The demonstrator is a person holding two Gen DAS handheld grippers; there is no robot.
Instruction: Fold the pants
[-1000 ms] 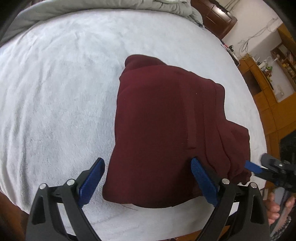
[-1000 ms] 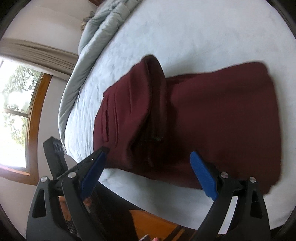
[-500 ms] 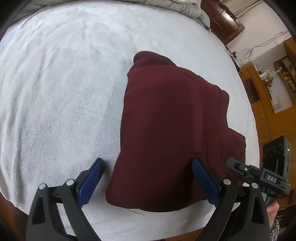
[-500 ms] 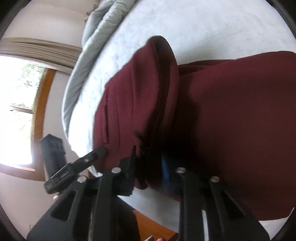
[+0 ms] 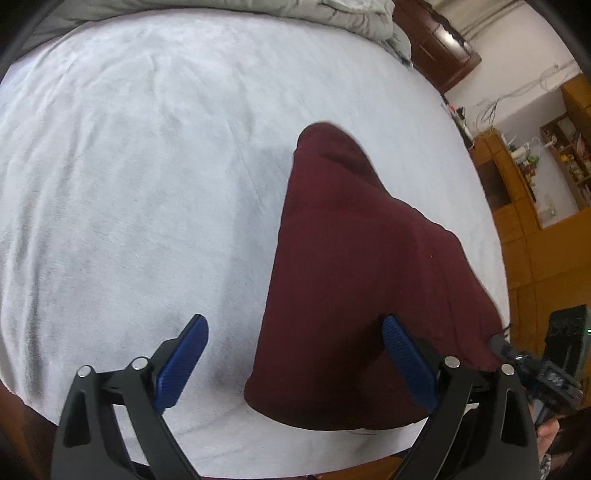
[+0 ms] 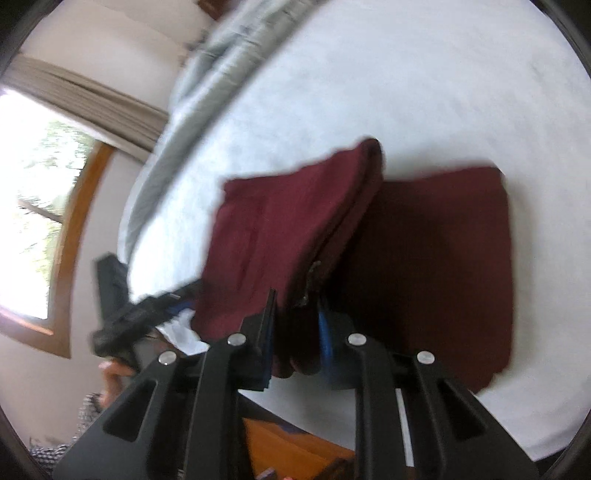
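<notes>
The dark red pants (image 5: 354,266) lie partly folded on the white bed (image 5: 147,184). My right gripper (image 6: 295,317) is shut on the near edge of the pants (image 6: 280,229) and lifts one half up off the half lying flat (image 6: 436,266). My left gripper (image 5: 291,343) is open and empty, low over the near left corner of the pants, with its right finger (image 5: 402,354) above the cloth. The right gripper also shows at the right edge of the left wrist view (image 5: 524,362).
A grey quilt (image 5: 258,11) is bunched along the far edge of the bed and shows in the right wrist view (image 6: 229,62). Wooden furniture (image 5: 524,206) stands to the right. A window (image 6: 33,206) is on the left wall. The bed's near edge is just below both grippers.
My right gripper closed on the near edge of the pants and raised that half. The lifted cloth now stands up in a peak. My left gripper stayed open.
</notes>
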